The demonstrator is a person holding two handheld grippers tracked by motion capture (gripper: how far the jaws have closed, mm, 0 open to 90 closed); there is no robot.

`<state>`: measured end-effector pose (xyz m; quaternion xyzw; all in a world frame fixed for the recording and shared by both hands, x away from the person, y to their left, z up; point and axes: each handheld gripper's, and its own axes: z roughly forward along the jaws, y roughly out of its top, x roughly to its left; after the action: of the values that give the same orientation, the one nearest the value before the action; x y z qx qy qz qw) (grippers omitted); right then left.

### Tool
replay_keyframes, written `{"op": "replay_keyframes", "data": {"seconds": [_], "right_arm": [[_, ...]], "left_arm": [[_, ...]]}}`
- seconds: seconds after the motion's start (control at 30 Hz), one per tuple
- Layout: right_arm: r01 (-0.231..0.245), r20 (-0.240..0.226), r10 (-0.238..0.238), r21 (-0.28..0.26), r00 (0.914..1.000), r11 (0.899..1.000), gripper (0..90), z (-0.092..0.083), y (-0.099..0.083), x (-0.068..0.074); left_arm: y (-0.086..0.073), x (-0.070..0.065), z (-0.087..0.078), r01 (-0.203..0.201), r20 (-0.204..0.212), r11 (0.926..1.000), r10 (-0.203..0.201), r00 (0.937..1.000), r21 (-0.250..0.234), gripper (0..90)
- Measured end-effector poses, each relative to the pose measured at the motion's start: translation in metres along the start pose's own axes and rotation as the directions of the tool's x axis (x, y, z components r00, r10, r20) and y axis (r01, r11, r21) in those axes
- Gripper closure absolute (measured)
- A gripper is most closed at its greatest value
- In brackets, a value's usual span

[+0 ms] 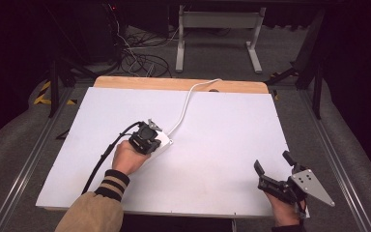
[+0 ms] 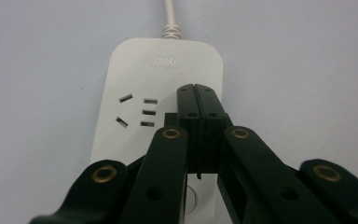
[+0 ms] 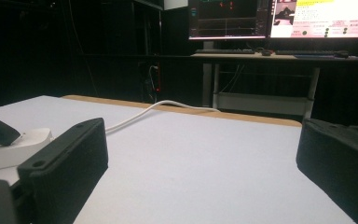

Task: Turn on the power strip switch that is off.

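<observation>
Your left gripper point(image 2: 196, 100), jaws pressed together, rests over a white power strip point(image 2: 135, 84) lying left of centre on the white counter point(image 1: 222, 145). Its white cable point(image 1: 186, 104) runs to the far edge. Your right gripper point(image 1: 273, 166) hangs open, near the counter's front right corner.

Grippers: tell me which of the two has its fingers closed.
The left gripper, over the white power strip, has its fingers pressed together. The right gripper, near the table's right front corner, has its fingers spread wide apart.
</observation>
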<state>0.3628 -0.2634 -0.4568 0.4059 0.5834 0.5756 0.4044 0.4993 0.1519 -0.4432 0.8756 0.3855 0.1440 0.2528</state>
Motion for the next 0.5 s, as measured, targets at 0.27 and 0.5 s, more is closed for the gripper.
{"op": "replay_keyframes", "data": {"seconds": [0.27,0.5], "right_arm": [[-0.001,-0.004,0.001,0.001,1.0,1.0,2.4,0.0006,0.0004,0.0014],[-0.001,-0.006,0.001,-0.003,1.0,1.0,2.4,0.0004,0.0006,0.0015]], "left_arm": [[0.002,0.0024,0.0005,0.022,0.016,0.9996,-0.023,0.9996,0.016,90.0],[0.0035,0.0025,0.0008,0.032,0.017,0.999,-0.033,0.9993,0.03,90.0]]}}
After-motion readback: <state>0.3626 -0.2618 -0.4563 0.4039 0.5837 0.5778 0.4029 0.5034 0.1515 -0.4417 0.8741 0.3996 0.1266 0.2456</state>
